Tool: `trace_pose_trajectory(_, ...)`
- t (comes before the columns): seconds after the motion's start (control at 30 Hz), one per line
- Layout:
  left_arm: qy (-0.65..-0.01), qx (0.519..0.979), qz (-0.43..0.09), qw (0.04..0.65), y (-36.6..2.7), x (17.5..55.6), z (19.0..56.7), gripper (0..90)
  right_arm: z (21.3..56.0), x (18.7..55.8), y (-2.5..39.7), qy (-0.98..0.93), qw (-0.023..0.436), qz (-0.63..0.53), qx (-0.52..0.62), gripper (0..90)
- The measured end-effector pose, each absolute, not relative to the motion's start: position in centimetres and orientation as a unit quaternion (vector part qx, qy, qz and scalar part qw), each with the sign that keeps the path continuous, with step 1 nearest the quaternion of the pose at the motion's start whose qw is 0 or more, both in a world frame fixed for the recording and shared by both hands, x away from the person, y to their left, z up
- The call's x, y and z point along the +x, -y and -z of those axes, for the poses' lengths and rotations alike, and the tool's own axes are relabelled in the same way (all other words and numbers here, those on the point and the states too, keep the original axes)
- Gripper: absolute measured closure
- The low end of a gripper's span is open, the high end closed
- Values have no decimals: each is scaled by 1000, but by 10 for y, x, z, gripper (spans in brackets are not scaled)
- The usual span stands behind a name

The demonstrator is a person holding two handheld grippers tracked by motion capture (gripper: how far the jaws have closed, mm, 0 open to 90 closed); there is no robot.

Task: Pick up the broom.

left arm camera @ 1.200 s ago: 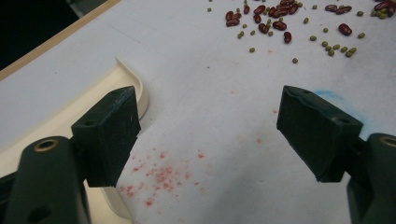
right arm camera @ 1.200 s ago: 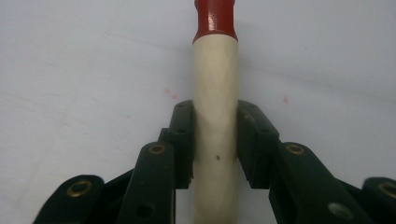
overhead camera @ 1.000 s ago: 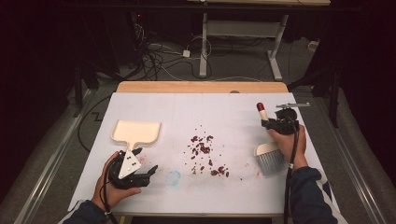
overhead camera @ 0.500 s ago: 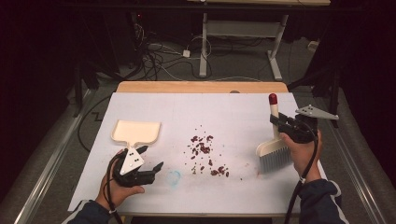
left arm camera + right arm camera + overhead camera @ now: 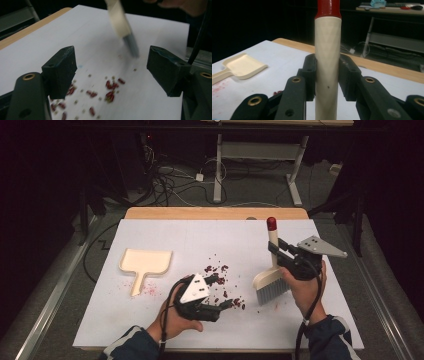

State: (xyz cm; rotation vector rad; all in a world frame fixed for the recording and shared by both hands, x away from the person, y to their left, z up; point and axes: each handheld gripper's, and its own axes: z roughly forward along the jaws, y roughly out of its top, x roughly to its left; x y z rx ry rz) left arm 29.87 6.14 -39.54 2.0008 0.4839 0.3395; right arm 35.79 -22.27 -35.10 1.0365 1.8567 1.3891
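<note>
Brush (image 5: 272, 281) is clamped upright by its handle in the right gripper (image 5: 327, 75), bristles on the table (image 5: 165, 232) beside unswept red crumbs (image 5: 220, 282); dustpan (image 5: 146, 262) lies unused at left; left gripper (image 5: 112, 72) is held spread, empty.

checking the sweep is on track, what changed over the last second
The right gripper, shut on the brush, has tipped it from lying over to upright, bristles on the white table right of the red crumbs. The left gripper, open and empty, moved right from near the dustpan to the crumbs' near edge. Dustpan and crumbs stayed put.
</note>
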Motion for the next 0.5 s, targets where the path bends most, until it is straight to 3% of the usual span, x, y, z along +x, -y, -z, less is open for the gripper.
trace_pose_trajectory(0.17, -206, 828, -121, 507, -39, 308, 400, 246, 352, 347, 199, -708, 296, -527, 366, 700)
trace_pose_trajectory(0.5, -229, 827, -100, 504, -29, 323, 416, 414, 355, 325, 165, -714, 291, -543, 332, 699)
